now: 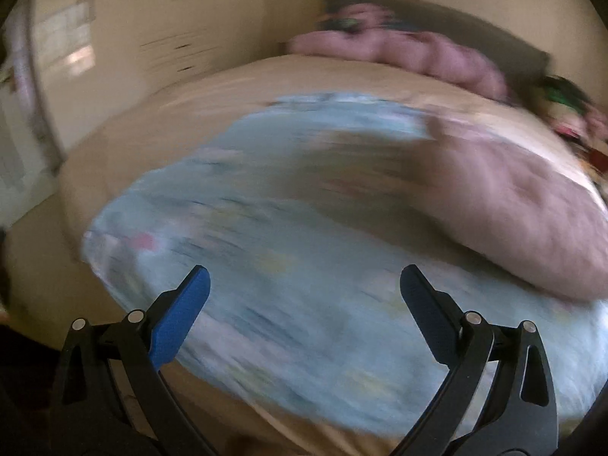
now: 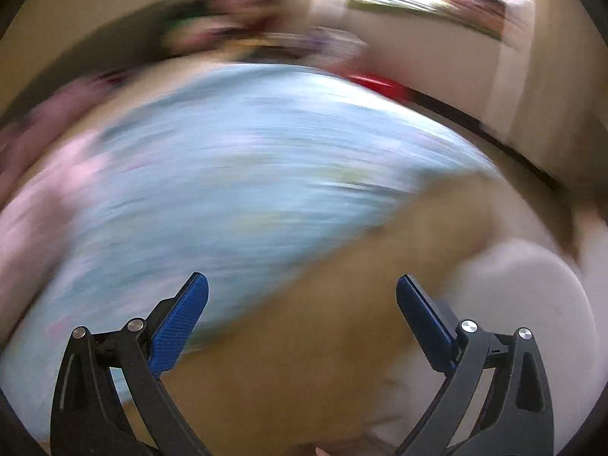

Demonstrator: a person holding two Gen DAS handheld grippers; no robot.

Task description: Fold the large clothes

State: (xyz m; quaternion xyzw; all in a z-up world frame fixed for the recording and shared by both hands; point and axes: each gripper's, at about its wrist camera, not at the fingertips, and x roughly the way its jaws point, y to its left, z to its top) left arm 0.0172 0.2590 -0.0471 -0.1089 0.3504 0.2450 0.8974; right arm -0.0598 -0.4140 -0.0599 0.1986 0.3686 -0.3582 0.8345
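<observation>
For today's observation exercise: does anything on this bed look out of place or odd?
A bulky pink fabric heap lies on the light blue patterned cloth spread on the tan bed, covering one side. Both views are motion-blurred. Nothing looks damaged.

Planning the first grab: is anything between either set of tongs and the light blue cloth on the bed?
Nothing visible. The left tongs and right tongs are both open, with the light blue cloth spread on the tan bed directly ahead. A pink garment lies over its far right part. Both views are blurred.
</observation>
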